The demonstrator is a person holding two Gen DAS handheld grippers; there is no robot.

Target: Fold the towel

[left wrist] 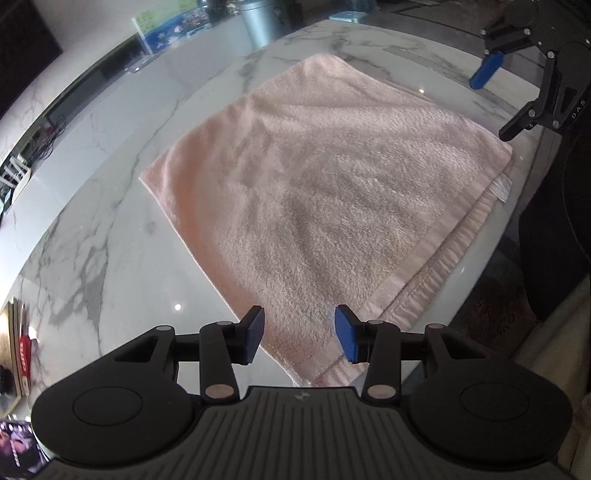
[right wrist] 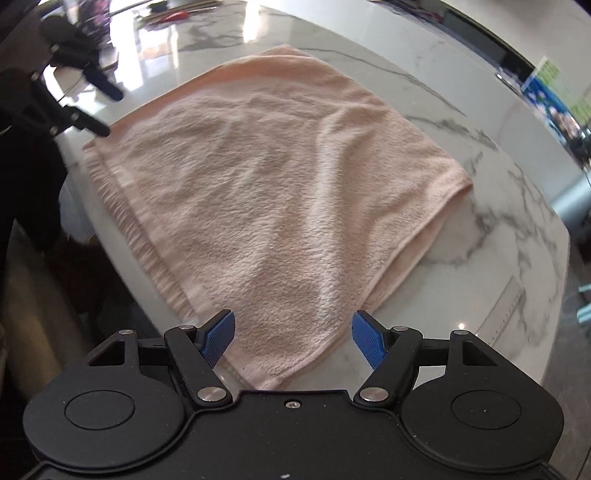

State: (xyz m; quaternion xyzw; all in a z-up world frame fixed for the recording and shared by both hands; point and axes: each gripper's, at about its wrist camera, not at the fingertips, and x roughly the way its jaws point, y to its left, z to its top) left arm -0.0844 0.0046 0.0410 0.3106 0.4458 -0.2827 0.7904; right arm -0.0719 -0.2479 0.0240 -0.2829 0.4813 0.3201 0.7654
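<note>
In the left wrist view, the pink towel point(left wrist: 314, 192) is lying flat on the white marble table point(left wrist: 110, 177) with grey veins, already folded into a double layer. Its pile is fluffy, and a ribbed woven band is running along the near right edge. A small white label point(left wrist: 499, 188) is sticking out at the right corner; its writing is too small to read. The left gripper point(left wrist: 299, 334) is hovering over the nearest corner with its blue pads spread apart, gripping nothing. At the top right the right gripper point(left wrist: 495, 107) is showing, also spread, with the letters "DAS" on its black body. A grey metal cylinder point(left wrist: 264, 22) is standing at the far side.

In the right wrist view, the towel point(right wrist: 280, 184) is filling the middle of the table point(right wrist: 498, 229), slightly wrinkled, with two layers showing at its right edge. The right gripper point(right wrist: 293, 338) is hanging released above the near corner, its ridged blue pads wide apart. The left gripper point(right wrist: 101, 110) is appearing at the upper left, its fingers parted.
</note>
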